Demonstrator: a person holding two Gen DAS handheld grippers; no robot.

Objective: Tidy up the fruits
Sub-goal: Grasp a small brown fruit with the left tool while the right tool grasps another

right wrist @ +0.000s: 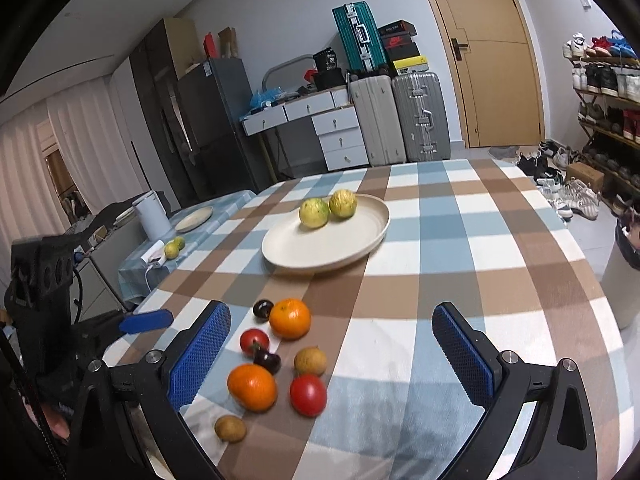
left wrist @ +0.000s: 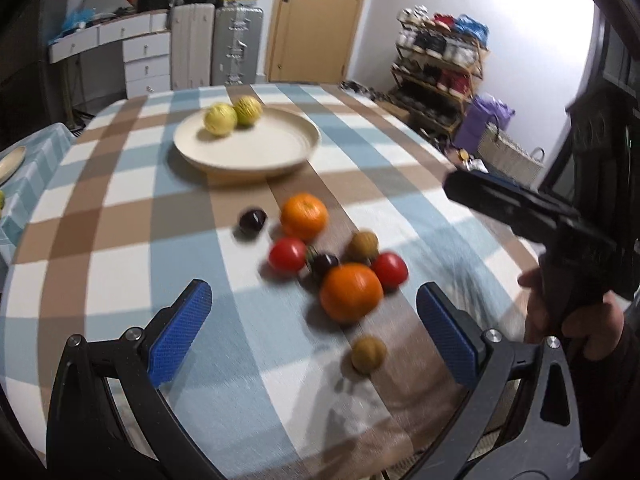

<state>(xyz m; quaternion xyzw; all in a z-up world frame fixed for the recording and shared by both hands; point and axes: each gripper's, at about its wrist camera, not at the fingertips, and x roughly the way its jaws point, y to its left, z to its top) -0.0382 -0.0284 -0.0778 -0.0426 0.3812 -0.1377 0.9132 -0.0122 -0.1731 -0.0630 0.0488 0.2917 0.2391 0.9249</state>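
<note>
Both blue-padded claws, left claw (left wrist: pixel 314 324) and right claw (right wrist: pixel 332 352), hover wide and empty above the checked-cloth desk (right wrist: pixel 500 240). Oranges, red tomatoes and small brown fruits (right wrist: pixel 280 360) cluster near; two yellow-green fruits (right wrist: pixel 328 208) sit far on the round cream plate (right wrist: pixel 352 248).

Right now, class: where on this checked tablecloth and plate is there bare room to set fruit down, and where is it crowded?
Free: the near half of the round cream plate, in front of the two yellow-green fruits, and the cloth right of the plate. Crowded: the loose cluster around the near orange and the red tomato.
</note>
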